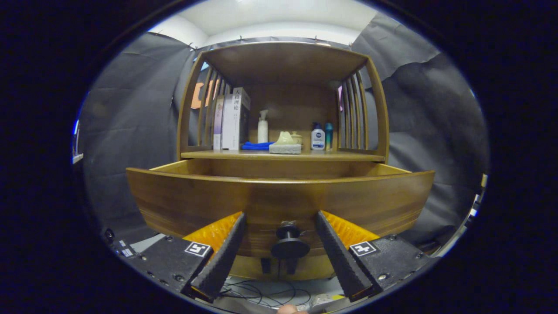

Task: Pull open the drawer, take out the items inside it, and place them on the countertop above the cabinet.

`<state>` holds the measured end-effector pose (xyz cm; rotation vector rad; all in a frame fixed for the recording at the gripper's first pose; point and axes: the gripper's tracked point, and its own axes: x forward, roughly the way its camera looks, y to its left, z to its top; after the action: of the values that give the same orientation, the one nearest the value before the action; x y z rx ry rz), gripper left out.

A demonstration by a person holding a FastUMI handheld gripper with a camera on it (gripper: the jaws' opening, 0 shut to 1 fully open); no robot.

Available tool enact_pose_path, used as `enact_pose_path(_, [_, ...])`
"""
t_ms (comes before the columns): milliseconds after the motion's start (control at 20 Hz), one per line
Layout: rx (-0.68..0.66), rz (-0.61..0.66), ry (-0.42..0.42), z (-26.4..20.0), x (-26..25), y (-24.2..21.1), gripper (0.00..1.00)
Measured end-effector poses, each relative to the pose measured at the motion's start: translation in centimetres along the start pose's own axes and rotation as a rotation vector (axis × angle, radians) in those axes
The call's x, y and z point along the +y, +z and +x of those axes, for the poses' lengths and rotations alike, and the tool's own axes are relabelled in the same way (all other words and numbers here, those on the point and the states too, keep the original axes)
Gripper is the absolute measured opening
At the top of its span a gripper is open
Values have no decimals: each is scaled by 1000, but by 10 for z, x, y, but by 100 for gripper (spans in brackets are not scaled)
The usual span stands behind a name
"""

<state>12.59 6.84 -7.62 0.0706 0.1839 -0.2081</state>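
Observation:
The wooden drawer [279, 198] of the cabinet stands pulled out toward me, its front panel close ahead of my fingers. Its dark round knob [290, 244] sits between my fingers, touching neither. My gripper [280, 220] is open, both fingers spread wide to either side of the knob. The drawer's inside is hidden behind the front panel, so what lies in it cannot be seen. Above the drawer runs the countertop [348, 155], a shelf under a wooden hutch with slatted sides.
On the countertop stand books [231, 120] at the left, a blue cloth [256, 146], a white spray bottle [262, 127], a pale ornament on a grey block [285, 144], and two small bottles [322, 136] at the right. Cables [261, 294] lie on the floor below.

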Motion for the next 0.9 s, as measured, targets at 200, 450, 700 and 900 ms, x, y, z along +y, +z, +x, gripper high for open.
enact_pose_path(200, [-10, 0, -1, 1, -1, 0, 100])
enact_pose_path(450, [-22, -1, -16, 12, 3, 8, 100])
enact_pose_path(700, [-9, -1, -22, 36, 4, 10, 100])
enact_pose_path(900, [-1, -1, -25, 49, 5, 12, 100])
